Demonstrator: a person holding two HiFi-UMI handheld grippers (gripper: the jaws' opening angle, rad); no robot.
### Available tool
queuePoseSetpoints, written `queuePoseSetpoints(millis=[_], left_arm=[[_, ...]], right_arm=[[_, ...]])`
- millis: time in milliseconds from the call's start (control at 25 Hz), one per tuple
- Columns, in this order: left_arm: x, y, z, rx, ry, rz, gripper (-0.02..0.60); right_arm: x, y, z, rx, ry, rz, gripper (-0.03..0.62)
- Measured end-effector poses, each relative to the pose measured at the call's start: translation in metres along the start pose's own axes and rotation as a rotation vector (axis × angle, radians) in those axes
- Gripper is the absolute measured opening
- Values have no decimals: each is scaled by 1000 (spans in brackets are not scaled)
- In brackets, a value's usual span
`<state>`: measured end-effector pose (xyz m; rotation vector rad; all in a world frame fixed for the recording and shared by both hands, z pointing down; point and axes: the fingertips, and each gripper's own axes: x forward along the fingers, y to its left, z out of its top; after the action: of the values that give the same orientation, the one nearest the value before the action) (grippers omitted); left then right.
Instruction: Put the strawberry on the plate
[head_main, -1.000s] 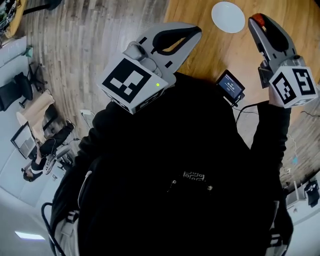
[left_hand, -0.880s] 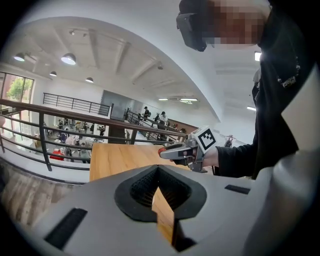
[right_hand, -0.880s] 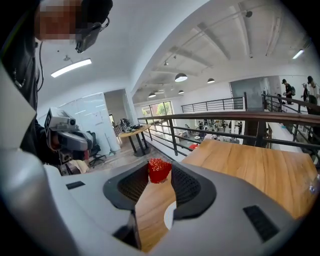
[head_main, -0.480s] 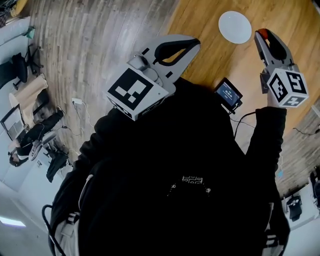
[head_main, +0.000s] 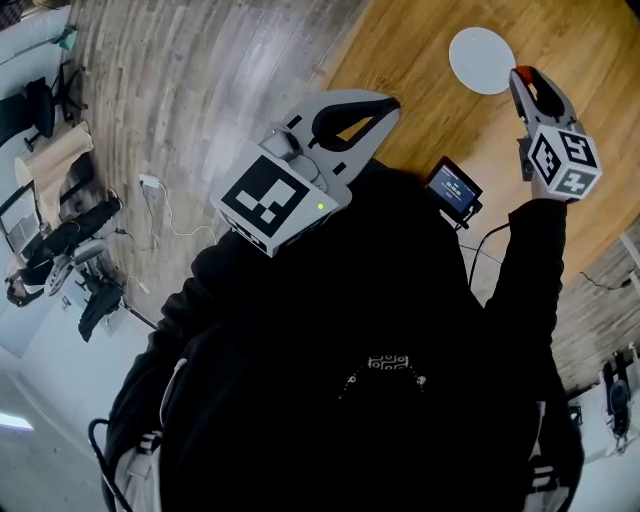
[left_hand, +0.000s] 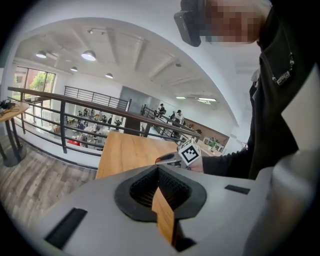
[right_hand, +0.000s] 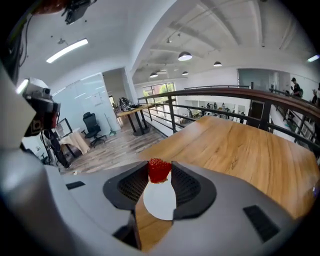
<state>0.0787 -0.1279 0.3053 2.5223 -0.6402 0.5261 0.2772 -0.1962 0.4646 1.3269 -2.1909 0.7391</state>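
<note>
A red strawberry (right_hand: 159, 170) sits pinched between the tips of my right gripper (right_hand: 159, 168), which is shut on it. From the head view the strawberry (head_main: 521, 74) hangs just right of the round white plate (head_main: 481, 60) on the wooden table (head_main: 420, 80). In the right gripper view the plate (right_hand: 160, 201) shows through the gap of the jaws, below the berry. My left gripper (head_main: 386, 103) is held over the table's near edge, its tips touching with nothing between them. The left gripper view shows its pads (left_hand: 150, 186) meeting at the front.
A small black device with a lit screen (head_main: 455, 186) and a cable sits near the table's edge by my body. A railing (right_hand: 210, 95) runs along the table's far side. Chairs and gear (head_main: 60, 250) stand on the plank floor at left.
My right gripper with the strawberry has come closer to the plate. The left gripper has hardly moved and stays shut.
</note>
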Motion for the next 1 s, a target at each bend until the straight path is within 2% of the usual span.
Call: queuePoseSetpoints(millis=[120, 400, 800, 920, 1000], left_arm=[[-7, 3, 1, -24, -13, 23, -2], [-20, 15, -3, -49, -12, 79, -2], [-24, 11, -14, -71, -11, 70, -2], [-25, 3, -16, -111, -25, 60, -3], [-28, 5, -17, -116, -26, 65, -2]], right_arm=[[17, -1, -17, -45, 44, 0, 152], [51, -7, -48, -55, 120, -13, 152], [80, -19, -81, -55, 211, -13, 152], [81, -22, -93, -74, 241, -25, 152], [88, -24, -95, -47, 237, -32, 152]])
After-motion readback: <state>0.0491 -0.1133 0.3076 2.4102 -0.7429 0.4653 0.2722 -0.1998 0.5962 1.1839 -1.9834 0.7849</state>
